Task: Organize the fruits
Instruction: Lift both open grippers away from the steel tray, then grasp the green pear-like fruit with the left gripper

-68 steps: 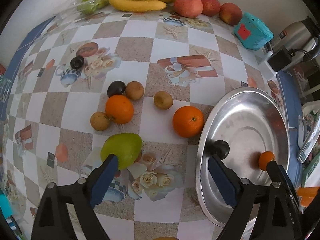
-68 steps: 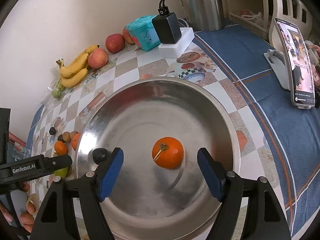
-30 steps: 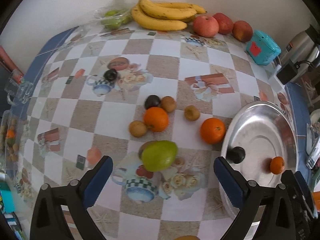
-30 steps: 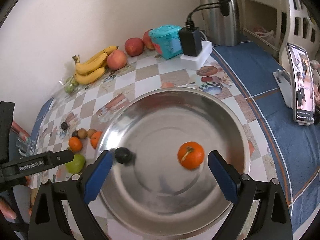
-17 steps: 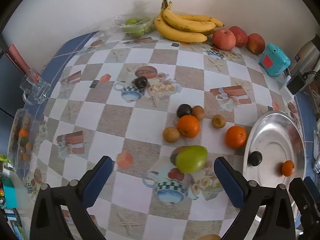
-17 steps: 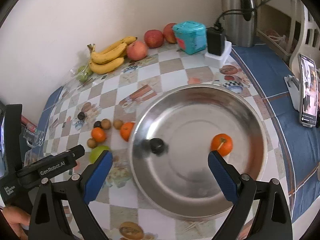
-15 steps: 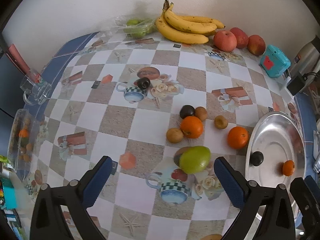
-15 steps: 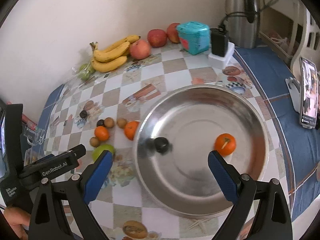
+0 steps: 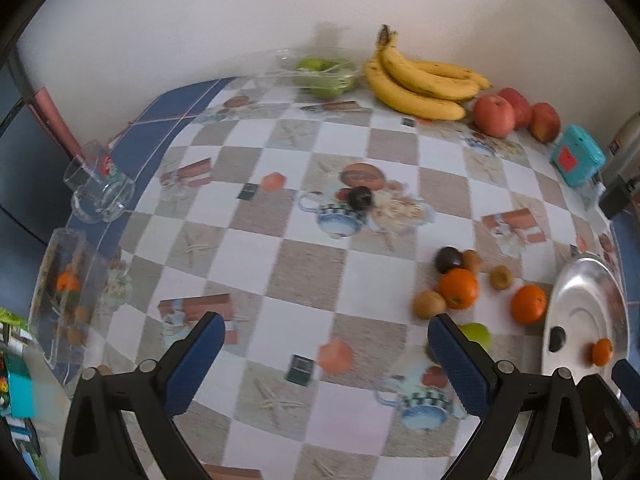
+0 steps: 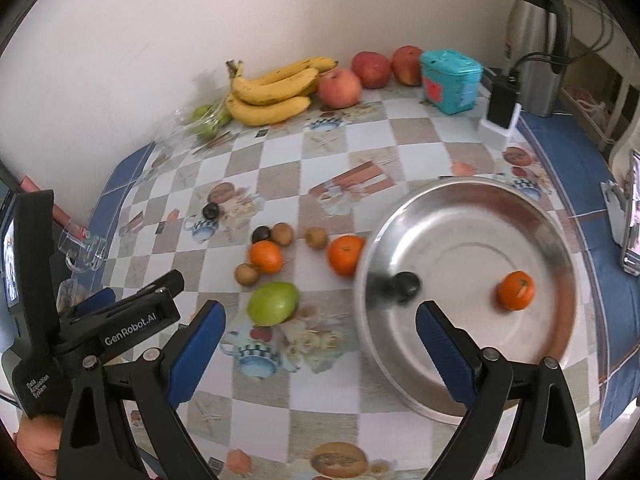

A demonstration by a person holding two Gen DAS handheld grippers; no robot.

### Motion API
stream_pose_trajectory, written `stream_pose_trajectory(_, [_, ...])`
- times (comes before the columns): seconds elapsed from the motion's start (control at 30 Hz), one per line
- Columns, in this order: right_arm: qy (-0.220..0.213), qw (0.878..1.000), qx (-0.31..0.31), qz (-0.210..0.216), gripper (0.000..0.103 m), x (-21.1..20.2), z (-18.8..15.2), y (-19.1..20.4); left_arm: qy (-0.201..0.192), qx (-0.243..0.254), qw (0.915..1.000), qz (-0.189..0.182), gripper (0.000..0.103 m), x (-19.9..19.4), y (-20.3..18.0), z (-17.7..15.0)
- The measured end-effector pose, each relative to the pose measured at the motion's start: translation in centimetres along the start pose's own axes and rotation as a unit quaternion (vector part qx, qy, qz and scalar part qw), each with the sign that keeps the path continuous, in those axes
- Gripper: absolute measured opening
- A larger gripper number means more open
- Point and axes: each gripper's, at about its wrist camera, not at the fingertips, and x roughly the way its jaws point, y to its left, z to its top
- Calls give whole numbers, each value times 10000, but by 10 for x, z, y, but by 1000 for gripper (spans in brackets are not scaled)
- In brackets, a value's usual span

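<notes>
Both grippers hang over the table with fingers wide apart, holding nothing: the left gripper and the right gripper. In the silver pan, a small orange sits at 3 o'clock and a dark fruit at 9 o'clock. A green fruit lies just outside, at 9 o'clock.

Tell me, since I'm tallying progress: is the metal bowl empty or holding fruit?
Holding fruit: the metal bowl contains one small orange and one dark round fruit; everything else lies outside.
</notes>
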Motion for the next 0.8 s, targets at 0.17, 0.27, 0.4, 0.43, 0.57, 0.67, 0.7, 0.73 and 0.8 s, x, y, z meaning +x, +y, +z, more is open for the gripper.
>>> stream_pose_trajectory(0.17, [113,9999,-51,34,96,13,0,17,115,-268,9996,-42,103,11,20,2])
stream_pose_trajectory(0.27, [175,9998,-102,36,96,20,1,25,163,-368,9992,-52,103,16,27,3])
stream_pose_trajectory(0.4, [243,9996,-136,82,96,30,-2,28,233,-351,9991,-87,103,22,27,2])
stream_pose_trajectory(0.43, [268,9995,-133,83,96,33,-3,28,258,-333,9991,-98,103,23,27,1])
stream_pose_trajectory(0.57, [431,9990,-51,102,96,45,-8,22,396,-213,9989,-118,103,30,19,-2])
stream_pose_trajectory(0.67, [524,9986,-13,120,96,52,-11,18,519,-82,9985,-162,103,35,11,-6])
stream_pose_trajectory(0.7, [548,9984,8,122,96,53,-12,16,587,-23,9981,-197,103,38,8,-8])
stream_pose_trajectory(0.73, [565,9983,33,124,96,55,-12,14,637,7,9977,-212,103,40,6,-9])
stream_pose_trajectory(0.8, [591,9981,95,135,96,57,-12,9,730,44,9970,-258,103,43,2,-11])
